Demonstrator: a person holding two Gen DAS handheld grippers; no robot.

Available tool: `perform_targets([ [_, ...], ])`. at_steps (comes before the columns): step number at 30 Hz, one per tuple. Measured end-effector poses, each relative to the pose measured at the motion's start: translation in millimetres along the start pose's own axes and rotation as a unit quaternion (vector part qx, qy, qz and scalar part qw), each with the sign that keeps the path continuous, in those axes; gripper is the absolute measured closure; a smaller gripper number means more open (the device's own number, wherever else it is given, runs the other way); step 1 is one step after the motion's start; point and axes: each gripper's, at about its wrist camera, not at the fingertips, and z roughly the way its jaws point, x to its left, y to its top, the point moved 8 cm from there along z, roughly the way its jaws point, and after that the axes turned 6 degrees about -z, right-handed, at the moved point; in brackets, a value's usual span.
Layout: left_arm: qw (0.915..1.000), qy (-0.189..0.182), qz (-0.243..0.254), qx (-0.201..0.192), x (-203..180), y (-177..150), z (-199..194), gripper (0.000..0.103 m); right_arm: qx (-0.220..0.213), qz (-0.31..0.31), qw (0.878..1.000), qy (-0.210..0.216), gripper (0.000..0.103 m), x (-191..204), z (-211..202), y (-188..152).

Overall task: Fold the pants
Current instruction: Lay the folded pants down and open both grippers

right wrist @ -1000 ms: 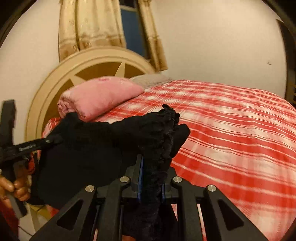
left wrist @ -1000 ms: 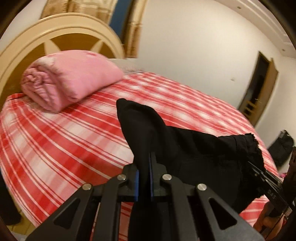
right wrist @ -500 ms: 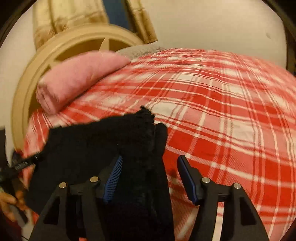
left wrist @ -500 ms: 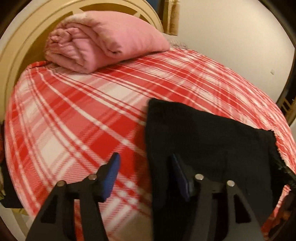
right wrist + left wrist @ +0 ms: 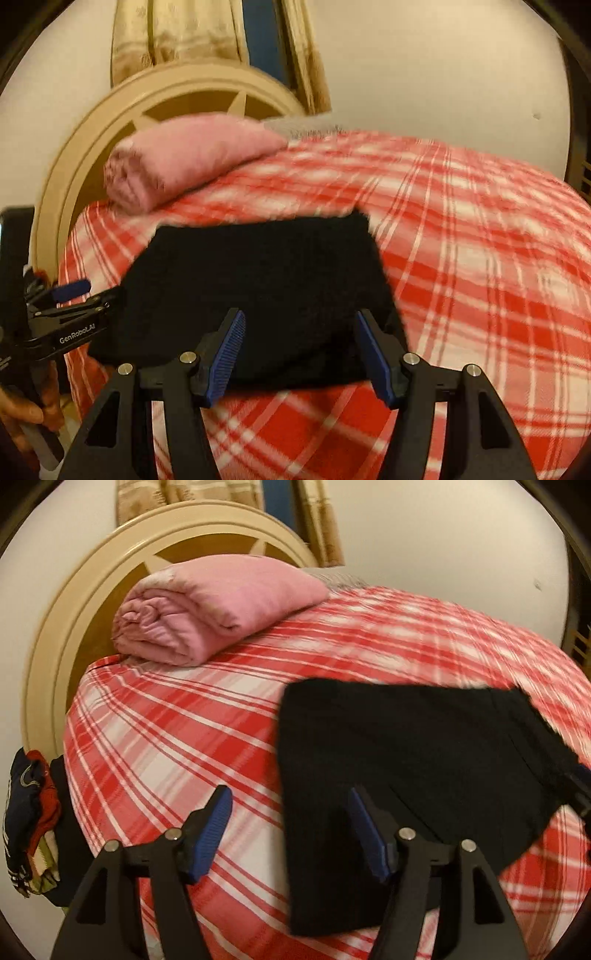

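**Black pants lie flat, one gripper at each end**

The black soft cloth pants (image 5: 413, 760) lie spread out on the bed with the red and white checked cover (image 5: 177, 738). They look like a wide, flat, dark patch near the front edge of the bed. Their long side runs from left to right, from one gripper across to the other.

The left gripper (image 5: 291, 830) is by the left end of the pants. Its jaws are opening. The left edge of the cloth lies under the gap, but the blue pads (image 5: 214, 827) do not press on it. One pad is over the checked cover and the other is over the black cloth.

The right gripper (image 5: 299, 354) is at the right end, just at the near edge of the pants. Its jaws are wide apart too, and nothing is pinched in them. The cloth lies just past the pads, a little farther away.

So each end has its own gripper close by, and neither one is clearly closer. To fold again, it seems each gripper would have to go down a little and bite an edge, then carry it across the long side.

A rolled-up pink blanket (image 5: 218, 609) sits far back by the round cream headboard (image 5: 66, 627), well away from the pants.
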Motion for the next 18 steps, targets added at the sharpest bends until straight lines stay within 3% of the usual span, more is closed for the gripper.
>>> perform_targets([
  [3, 0.9999, 0.008, 0.009, 0.008, -7, -12, 7, 0.035, 0.03, 0.015, 0.999, 0.005, 0.04, -4, 18, -17],
  [11, 0.9998, 0.017, 0.008, 0.007, -8, -17, 16, 0.032, 0.04, 0.026, 0.999, -0.011, 0.026, -8, 31, -24],
  [15, 1.0, 0.008, -0.002, 0.005, -8, -16, 23, 0.031, 0.048, 0.052, 0.997, 0.004, 0.024, -14, 37, -26],
  [18, 1.0, 0.004, -0.001, 0.004, -11, -14, 29, 0.031, 0.055, 0.036, 0.998, -0.02, 0.024, -10, 39, -25],
])
